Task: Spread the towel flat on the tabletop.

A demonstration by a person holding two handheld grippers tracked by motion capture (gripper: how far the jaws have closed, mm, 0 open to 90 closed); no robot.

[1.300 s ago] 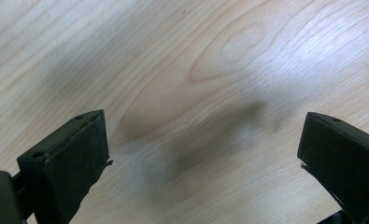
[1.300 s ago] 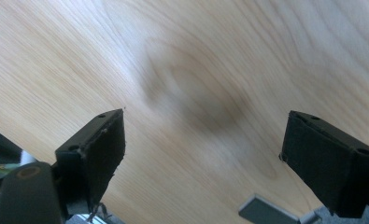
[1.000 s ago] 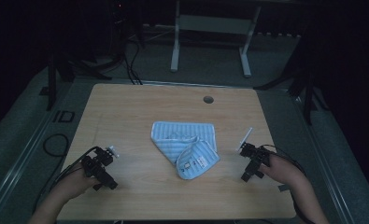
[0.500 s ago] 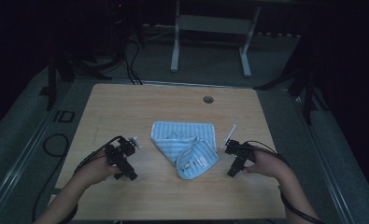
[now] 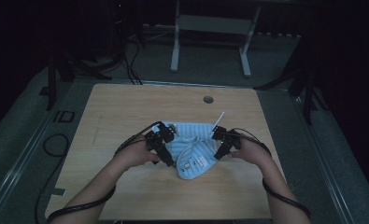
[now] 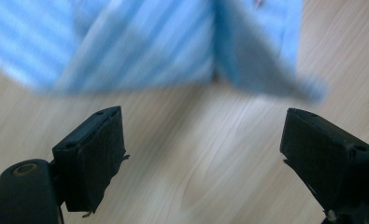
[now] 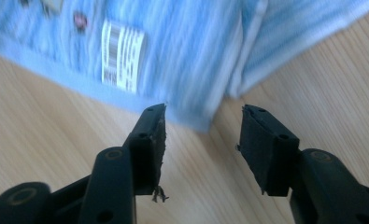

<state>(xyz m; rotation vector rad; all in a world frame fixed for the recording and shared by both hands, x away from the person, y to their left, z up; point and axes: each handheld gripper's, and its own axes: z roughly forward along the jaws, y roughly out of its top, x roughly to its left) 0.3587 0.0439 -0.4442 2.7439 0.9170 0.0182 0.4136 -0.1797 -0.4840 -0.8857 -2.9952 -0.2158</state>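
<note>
A blue-and-white striped towel [image 5: 194, 149] lies partly folded in the middle of the wooden table [image 5: 126, 112], with a white label on its near folded corner. My left gripper [image 5: 166, 156] sits at the towel's left edge, open, its jaws wide apart over bare wood just short of the towel [image 6: 173, 42]. My right gripper [image 5: 219, 151] is at the towel's right edge, open, its jaws [image 7: 201, 126] straddling the hem of the towel [image 7: 182, 60] beside the white barcode label [image 7: 121, 60].
A round cable hole [image 5: 208, 99] is in the table's far side. Cables trail from both grippers along the person's forearms. Metal stand legs [image 5: 210, 42] and floor cables lie beyond the table's far edge.
Both grippers have moved inward from the table's outer sides to the towel's left and right edges. The towel has not moved.
</note>
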